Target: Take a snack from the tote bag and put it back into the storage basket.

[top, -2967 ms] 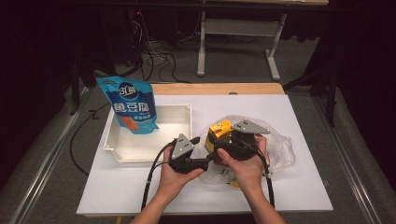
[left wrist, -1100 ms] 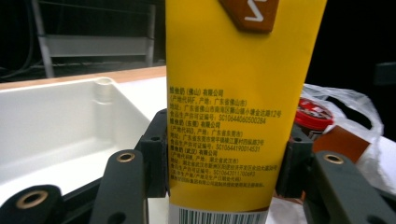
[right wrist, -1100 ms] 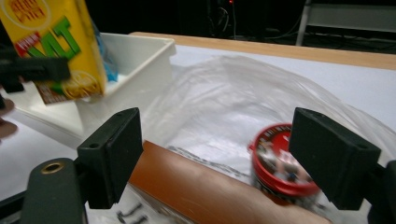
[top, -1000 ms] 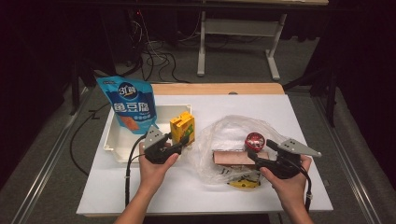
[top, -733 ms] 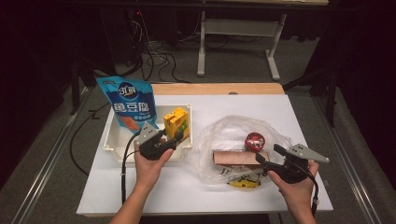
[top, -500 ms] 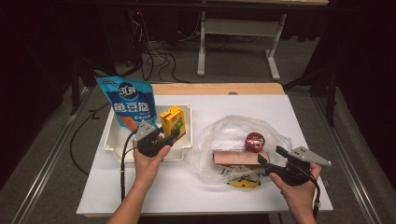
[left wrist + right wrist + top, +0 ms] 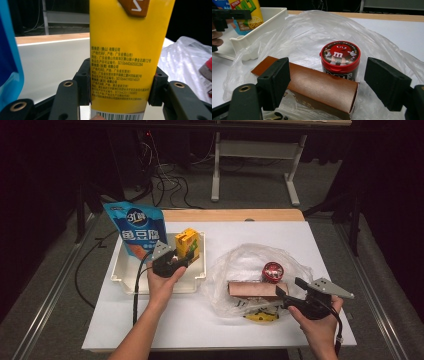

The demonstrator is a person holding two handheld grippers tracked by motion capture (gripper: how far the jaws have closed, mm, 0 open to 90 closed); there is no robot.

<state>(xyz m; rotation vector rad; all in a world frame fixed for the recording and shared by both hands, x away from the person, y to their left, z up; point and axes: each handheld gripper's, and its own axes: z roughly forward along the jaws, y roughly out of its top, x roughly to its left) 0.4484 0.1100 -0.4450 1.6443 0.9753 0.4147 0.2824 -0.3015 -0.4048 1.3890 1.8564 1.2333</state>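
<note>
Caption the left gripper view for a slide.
Left gripper clamps a yellow carton upright before the white tray.

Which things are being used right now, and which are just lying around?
In use:
- left tool, clamped on the yellow carton
- white tray, under the carton
- right tool, open by the plastic bag
- brown box

Lying about:
- blue pouch
- red-lidded candy tub
- yellow packet
</note>
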